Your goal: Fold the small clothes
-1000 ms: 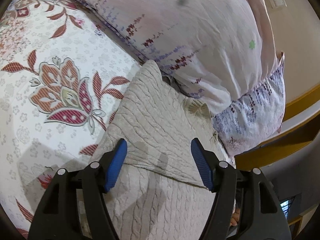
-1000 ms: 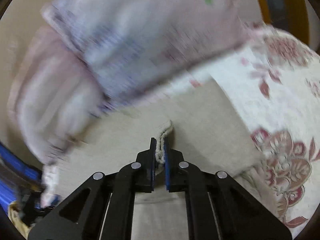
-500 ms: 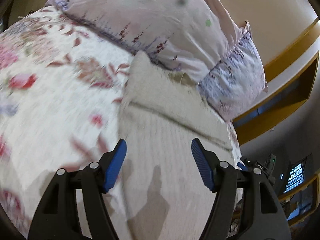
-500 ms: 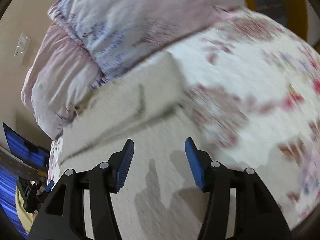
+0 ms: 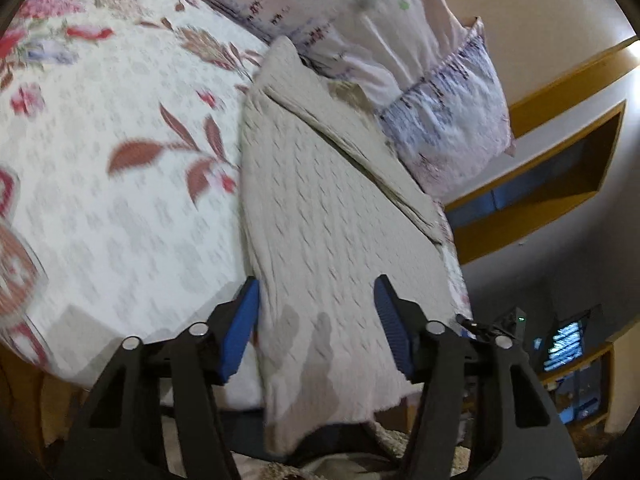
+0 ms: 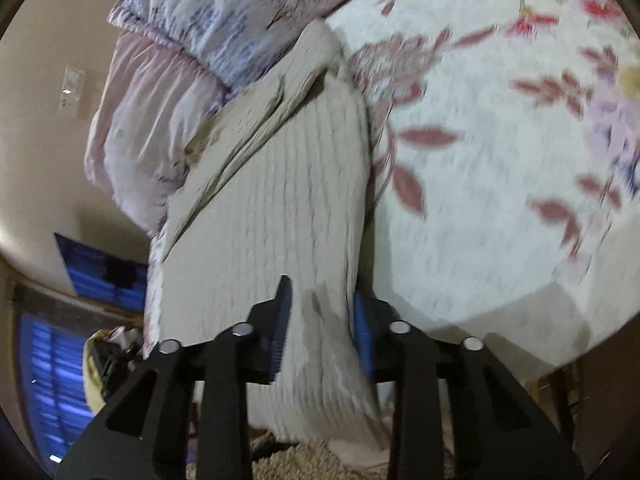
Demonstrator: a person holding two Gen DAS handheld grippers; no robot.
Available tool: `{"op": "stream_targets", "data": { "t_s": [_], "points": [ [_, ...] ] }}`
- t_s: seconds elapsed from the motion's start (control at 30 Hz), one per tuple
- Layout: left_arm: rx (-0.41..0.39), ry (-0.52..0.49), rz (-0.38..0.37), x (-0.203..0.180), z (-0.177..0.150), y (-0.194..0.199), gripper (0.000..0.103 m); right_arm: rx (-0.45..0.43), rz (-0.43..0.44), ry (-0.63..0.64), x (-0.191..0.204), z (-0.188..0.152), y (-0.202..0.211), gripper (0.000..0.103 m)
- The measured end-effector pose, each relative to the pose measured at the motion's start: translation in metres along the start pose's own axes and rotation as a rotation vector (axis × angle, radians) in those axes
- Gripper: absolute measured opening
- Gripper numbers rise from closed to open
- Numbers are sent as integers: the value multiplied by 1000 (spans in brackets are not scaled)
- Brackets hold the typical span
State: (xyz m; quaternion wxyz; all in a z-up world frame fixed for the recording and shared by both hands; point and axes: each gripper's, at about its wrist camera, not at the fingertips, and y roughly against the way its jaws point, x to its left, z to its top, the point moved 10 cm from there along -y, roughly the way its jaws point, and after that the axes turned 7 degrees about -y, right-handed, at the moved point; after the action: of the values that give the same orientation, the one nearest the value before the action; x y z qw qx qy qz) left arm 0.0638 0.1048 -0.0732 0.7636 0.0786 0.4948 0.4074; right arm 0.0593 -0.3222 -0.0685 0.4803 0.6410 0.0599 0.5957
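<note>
Beige cable-knit garment (image 5: 332, 216) lies on a bed, long side running from the near mattress edge up to the pillows, its near end drooping over the edge; a folded flap crosses its far part as a diagonal seam; far corner touches the pillows; bedsheet (image 5: 120, 208) is white with red-brown leaves and flowers, blurred in both views; two pillows at the head, a pale pink one (image 5: 320, 4) and a purple-and-white patterned one (image 5: 452, 136), stacked against a beige wall (image 6: 44, 80); wall plate (image 6: 71, 87) on that wall in the right wrist view; yellow-orange wooden shelf or headboard trim (image 5: 560, 92) beside the bed; lit bluish screen (image 5: 564, 344) low in the left wrist view, dim corner around it; blue blinds or window (image 6: 48, 380) at the left of the right wrist view; shaggy beige rug (image 6: 304, 464) on the floor under the hanging hem; left gripper (image 5: 318, 328) stands about half spread over the near end of the garment, jaws have just been closing, knit lies between the blue pads but the pads do not press it; right gripper (image 6: 320, 328) is narrow, jaws have just been closing, a bunched strip of the garment's edge sits between the pads, near its right side; whether the pads actually pinch it cannot be told.
</note>
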Motion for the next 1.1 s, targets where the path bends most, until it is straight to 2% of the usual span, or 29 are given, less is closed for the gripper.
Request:
{"op": "stream_targets", "data": {
  "t_s": [0.17, 0.37, 0.4, 0.43, 0.47, 0.53, 0.8, 1.1],
  "points": [
    [52, 55, -110, -14, -29, -3, 42, 55, 64, 48, 10, -28, 0, 23],
    [72, 67, -128, -20, -51, -4, 36, 83, 79, 97, 17, -44, 3, 20],
    [74, 65, -127, -21, -52, -4, 30, 85, 75, 107, 18, -45, 3, 16],
    [75, 50, -117, -22, -52, -4, 20, 79, 71, 119, 20, -45, 3, 8],
    [73, 38, -110, -23, -51, -4, 14, 66, 64, 135, 23, -44, 4, 8],
    [48, -2, -83, -27, -42, -1, 7, 2, 63, 178, 34, -37, 11, 8],
    [-110, -157, 58, -44, 26, 23, 6, -304, 64, 370, 91, 5, 60, 8],
    [-235, -253, 189, -57, 96, 38, 6, -477, 9, 482, 125, 48, 68, 7]
  ]
}}
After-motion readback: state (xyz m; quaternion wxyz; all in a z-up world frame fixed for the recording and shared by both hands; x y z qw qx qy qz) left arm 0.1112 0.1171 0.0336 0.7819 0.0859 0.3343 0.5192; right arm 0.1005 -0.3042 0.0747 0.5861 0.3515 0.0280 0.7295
